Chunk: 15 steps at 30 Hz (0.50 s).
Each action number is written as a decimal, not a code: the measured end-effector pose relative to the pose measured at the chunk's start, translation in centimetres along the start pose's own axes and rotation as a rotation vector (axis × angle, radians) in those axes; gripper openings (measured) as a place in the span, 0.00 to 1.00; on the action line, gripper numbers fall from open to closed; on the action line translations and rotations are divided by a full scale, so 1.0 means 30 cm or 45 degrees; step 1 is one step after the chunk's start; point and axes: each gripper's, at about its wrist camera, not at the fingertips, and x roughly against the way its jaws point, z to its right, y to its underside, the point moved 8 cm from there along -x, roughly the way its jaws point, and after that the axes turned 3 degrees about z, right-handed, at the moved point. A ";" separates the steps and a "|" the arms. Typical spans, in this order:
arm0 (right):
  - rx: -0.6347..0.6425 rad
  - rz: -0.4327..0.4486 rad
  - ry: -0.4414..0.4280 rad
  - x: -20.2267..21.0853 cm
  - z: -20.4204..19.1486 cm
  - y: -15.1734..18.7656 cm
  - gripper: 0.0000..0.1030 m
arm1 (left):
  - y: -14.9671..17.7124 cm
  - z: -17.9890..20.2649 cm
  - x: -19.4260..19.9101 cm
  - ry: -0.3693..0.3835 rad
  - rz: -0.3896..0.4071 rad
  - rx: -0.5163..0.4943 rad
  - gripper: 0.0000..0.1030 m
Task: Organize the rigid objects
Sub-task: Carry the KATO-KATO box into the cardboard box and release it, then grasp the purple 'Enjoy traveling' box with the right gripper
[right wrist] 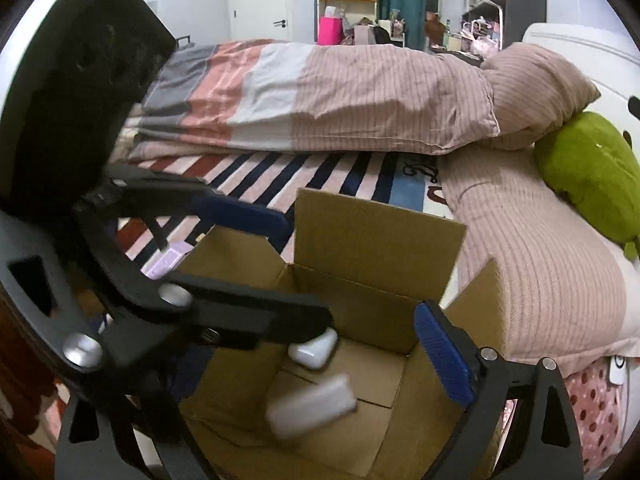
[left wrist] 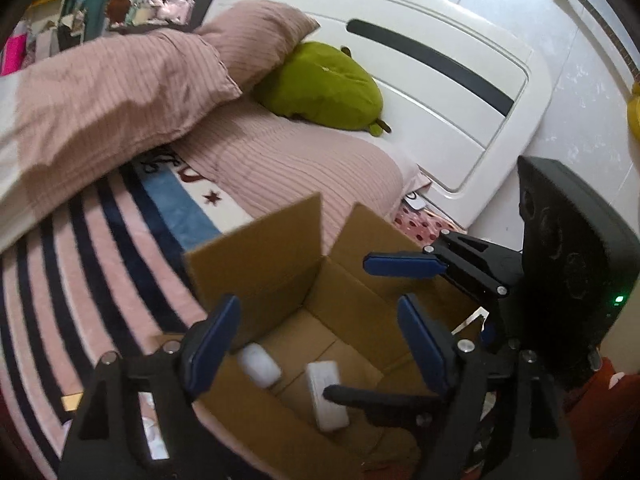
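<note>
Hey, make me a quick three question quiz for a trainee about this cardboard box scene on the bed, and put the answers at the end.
1. True or false: the cardboard box stands with its flaps open.
2. How many white objects lie inside the box?
3. Which describes the left gripper? A) shut on a white object B) open above the box, holding nothing C) shut on a flap

Key:
1. True.
2. Two: a rounded white case and a flat white block. In the right wrist view the block is blurred and may not have settled.
3. B. The right gripper is also open over the box.
</note>
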 end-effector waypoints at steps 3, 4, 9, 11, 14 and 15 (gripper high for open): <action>0.027 -0.039 0.040 -0.004 -0.041 0.001 0.97 | 0.002 -0.029 0.085 -0.044 0.058 0.009 0.82; 0.042 -0.043 0.064 0.000 -0.056 -0.002 0.98 | 0.005 -0.042 0.119 -0.063 0.081 0.012 0.82; 0.109 0.082 -0.035 0.065 -0.202 -0.051 0.98 | 0.046 -0.134 0.323 -0.159 0.187 0.046 0.83; 0.134 0.088 -0.095 0.078 -0.287 -0.075 0.98 | 0.073 -0.182 0.401 -0.203 0.225 0.063 0.83; 0.177 0.117 -0.215 0.081 -0.434 -0.112 0.98 | 0.138 -0.272 0.525 -0.264 0.277 0.118 0.83; 0.198 0.146 -0.268 0.076 -0.503 -0.126 0.98 | 0.170 -0.311 0.572 -0.298 0.293 0.139 0.84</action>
